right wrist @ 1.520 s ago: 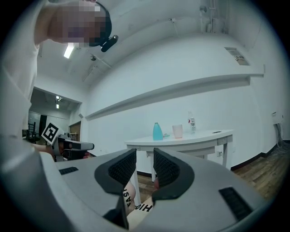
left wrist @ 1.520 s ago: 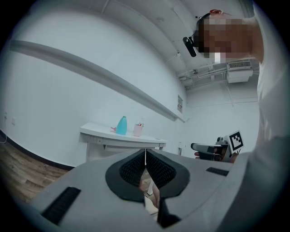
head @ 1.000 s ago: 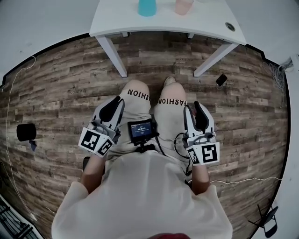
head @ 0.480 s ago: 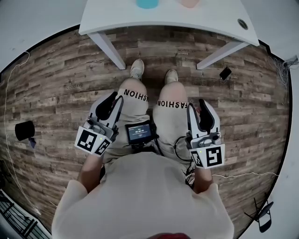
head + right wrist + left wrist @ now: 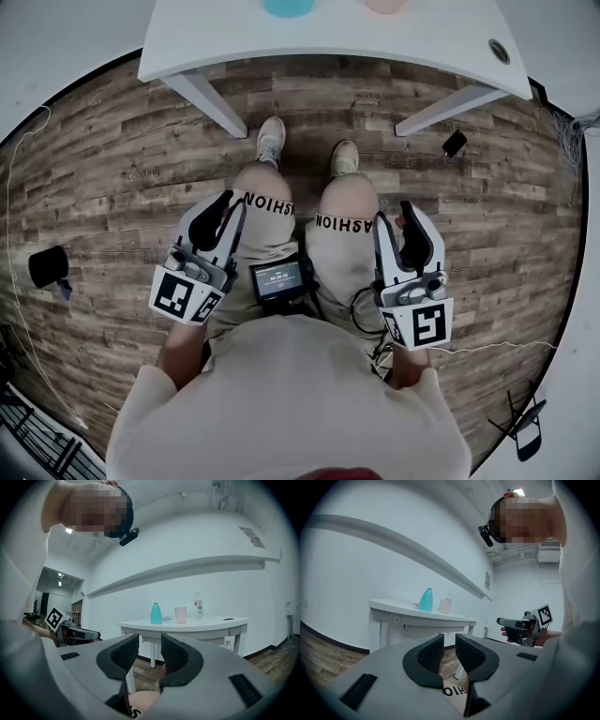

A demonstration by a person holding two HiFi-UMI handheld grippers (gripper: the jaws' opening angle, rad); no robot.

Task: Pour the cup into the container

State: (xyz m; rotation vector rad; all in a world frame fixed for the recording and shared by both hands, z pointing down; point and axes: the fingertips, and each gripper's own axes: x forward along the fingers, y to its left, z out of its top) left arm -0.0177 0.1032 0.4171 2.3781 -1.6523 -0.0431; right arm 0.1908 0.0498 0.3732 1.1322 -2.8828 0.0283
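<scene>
Honestly, nothing is happening on the pouring front right now. Both tools sit low by the person's lap, 1 beside each thigh, pointing toward the white table (image 5: 328, 42) and well apart from it.

The left gripper (image 5: 449, 643) has its pads a little apart, with only a bit of trouser leg showing behind the gap, so it's released and carrying nothing. The right gripper (image 5: 150, 643) is the same: a narrow gap with nothing in it, and its jaws have just been easing apart a touch.

The pink cup (image 5: 180, 614) stands upright on the tabletop. The teal container (image 5: 156, 613) is near it on the left as the right gripper view sees it, and the 2 aren't touching. Some small pink thing lies low between them, but I can't make out what it is. A clear bottle (image 5: 198, 605) stands on the cup's other side.

From the head view I only catch the near edges of the teal and pink things at the very top. Lower down there's the plank floor (image 5: 112, 187), 2 pale shoes (image 5: 271, 141) near the table's edge, and a small screen (image 5: 278, 278) at the waist between the 2 grippers.
</scene>
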